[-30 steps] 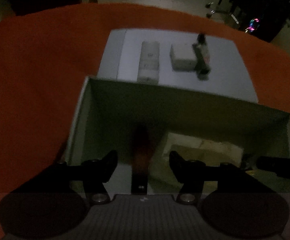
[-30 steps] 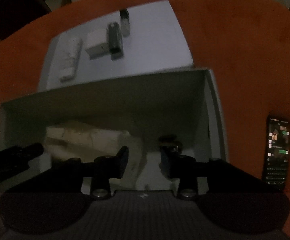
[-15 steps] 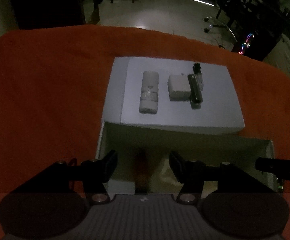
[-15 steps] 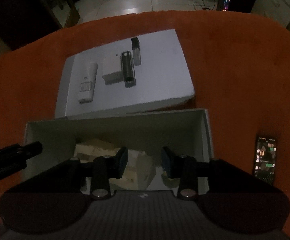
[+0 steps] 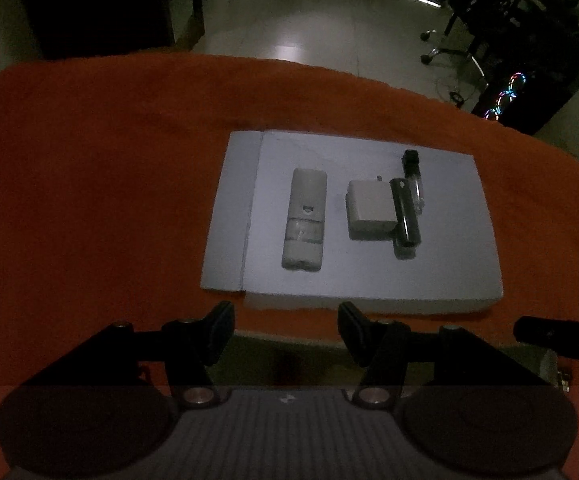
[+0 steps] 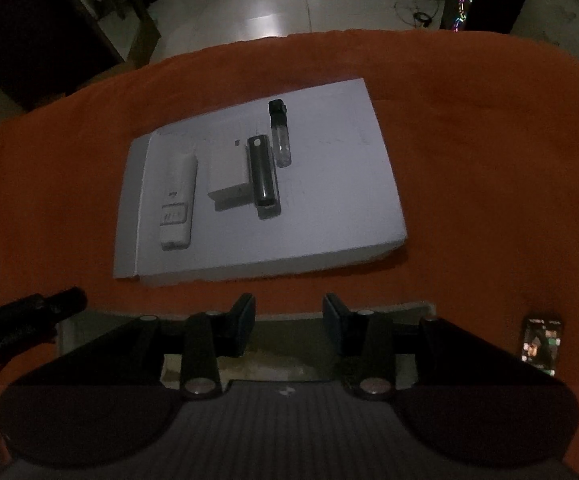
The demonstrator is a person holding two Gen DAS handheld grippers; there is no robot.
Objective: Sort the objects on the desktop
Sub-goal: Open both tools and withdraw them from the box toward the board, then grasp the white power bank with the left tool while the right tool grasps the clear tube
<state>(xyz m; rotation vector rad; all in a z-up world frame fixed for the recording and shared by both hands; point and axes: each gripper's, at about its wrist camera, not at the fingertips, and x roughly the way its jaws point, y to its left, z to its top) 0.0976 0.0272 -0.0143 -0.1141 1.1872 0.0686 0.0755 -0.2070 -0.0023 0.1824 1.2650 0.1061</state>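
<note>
A white box lid point(image 5: 449, 264) point(image 6: 329, 208) lies flat on the orange cloth. On it lie a white remote point(image 5: 304, 224) point(image 6: 177, 200), a white square adapter point(image 5: 369, 210) point(image 6: 227, 182), a dark cylinder point(image 5: 404, 216) point(image 6: 262, 172) and a clear vial with a black cap point(image 5: 412, 176) point(image 6: 279, 132). My left gripper point(image 5: 285, 332) and right gripper point(image 6: 289, 328) are both open and empty, held above the near open box point(image 5: 289, 348) point(image 6: 289, 320), short of the lid.
A phone with a lit screen point(image 6: 539, 346) lies on the cloth at the right. The orange cloth point(image 5: 89, 200) covers the table. Beyond its far edge are a tiled floor, chairs and a lit computer case point(image 5: 509, 96).
Both grippers have pulled back and risen out of the open box. The box now shows only as a strip under the fingers, and the lid with its objects is in full view.
</note>
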